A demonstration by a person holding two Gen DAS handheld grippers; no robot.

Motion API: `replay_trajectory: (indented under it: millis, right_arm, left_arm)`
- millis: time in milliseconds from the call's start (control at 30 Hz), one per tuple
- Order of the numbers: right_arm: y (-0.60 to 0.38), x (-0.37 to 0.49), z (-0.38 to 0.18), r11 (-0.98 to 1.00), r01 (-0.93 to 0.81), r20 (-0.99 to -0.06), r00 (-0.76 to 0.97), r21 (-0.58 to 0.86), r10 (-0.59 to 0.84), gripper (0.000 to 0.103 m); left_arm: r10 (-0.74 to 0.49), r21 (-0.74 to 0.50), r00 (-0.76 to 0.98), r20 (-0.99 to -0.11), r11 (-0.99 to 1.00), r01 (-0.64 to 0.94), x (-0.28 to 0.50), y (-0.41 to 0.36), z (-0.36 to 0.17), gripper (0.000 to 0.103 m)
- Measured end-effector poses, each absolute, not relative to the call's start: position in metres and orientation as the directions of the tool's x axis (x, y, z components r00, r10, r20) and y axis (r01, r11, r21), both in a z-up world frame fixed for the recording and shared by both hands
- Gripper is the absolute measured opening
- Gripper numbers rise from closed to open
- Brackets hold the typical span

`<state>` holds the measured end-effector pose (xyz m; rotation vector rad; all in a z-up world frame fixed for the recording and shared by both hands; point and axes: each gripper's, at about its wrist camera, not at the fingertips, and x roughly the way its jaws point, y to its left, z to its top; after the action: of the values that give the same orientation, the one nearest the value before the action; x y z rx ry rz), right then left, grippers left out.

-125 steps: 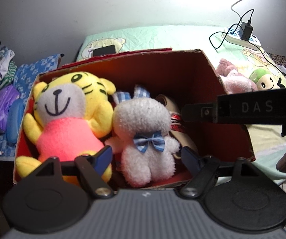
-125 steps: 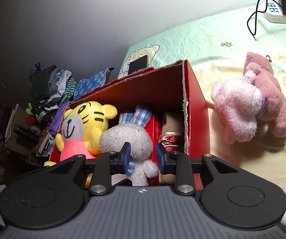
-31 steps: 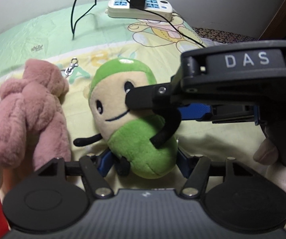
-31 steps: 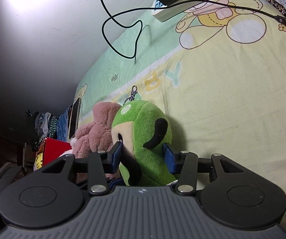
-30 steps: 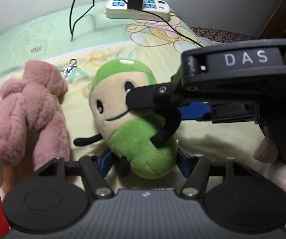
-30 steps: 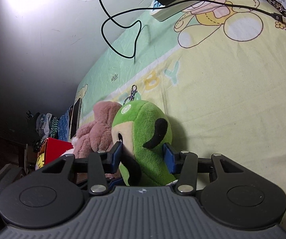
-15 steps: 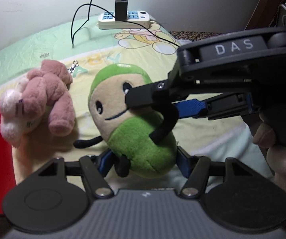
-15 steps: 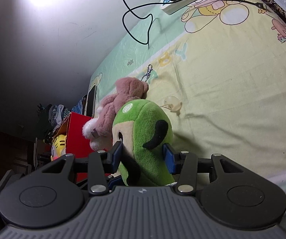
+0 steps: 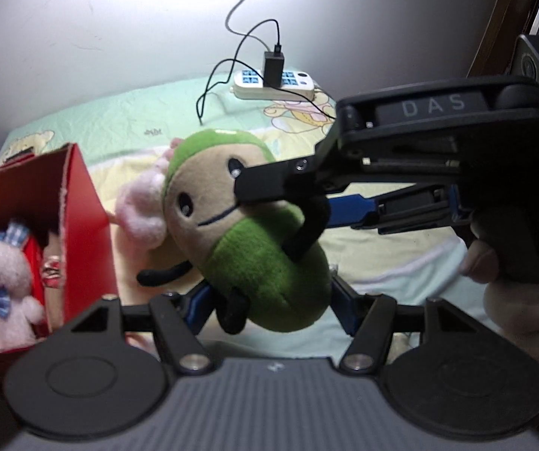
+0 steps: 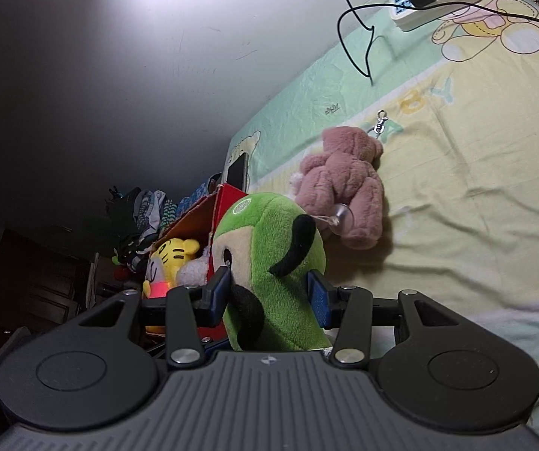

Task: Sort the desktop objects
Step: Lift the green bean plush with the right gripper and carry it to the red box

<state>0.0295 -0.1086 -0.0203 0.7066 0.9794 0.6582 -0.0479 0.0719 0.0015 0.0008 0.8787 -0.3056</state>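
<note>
Both the left gripper (image 9: 269,302) and the right gripper (image 10: 268,293) had their jaws closed partway on the green plush doll (image 9: 246,233), held above the bed beside the red cardboard box (image 9: 81,225). Keeping both grips firm and moving together until over the box opening seemed wise.

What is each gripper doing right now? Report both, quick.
Left gripper: shut on the green plush toy, lower body.
Right gripper: shut on the same green plush toy, upper part.
</note>
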Motion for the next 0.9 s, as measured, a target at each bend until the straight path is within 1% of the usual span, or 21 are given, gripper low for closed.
replay_trajectory:
  millis: [233,467,600,733,900]
  right_arm:
    - [-0.046,0.012,0.000,0.583,-0.227,-0.453,0.439,0.780,0.776,0.048]
    - [0.012,0.010,0.022,0.596,-0.305,-0.418,0.485,0.743,0.768,0.048]
    - [0.038,0.013,0.029,0.605,-0.334,-0.405,0.506,0.723,0.762,0.048]
    - [0.057,0.021,0.025,0.630,-0.334,-0.422,0.517,0.701,0.744,0.048]
    - [0.074,0.033,0.001,0.678,-0.273,-0.506,0.494,0.683,0.708,0.047]
  left_arm:
    - [-0.253,-0.091,0.645,-0.721,0.957,0.274,-0.063,0.136,0.023,0.064]
    - [-0.239,-0.059,0.689,-0.685,0.960,0.274,-0.060,0.192,0.038,0.064]
    - [-0.246,-0.068,0.702,-0.668,0.960,0.273,-0.054,0.219,0.042,0.064]
    - [-0.269,-0.094,0.686,-0.676,0.955,0.281,-0.042,0.241,0.032,0.065]
    - [-0.274,-0.122,0.624,-0.732,0.953,0.276,-0.029,0.253,0.000,0.065]
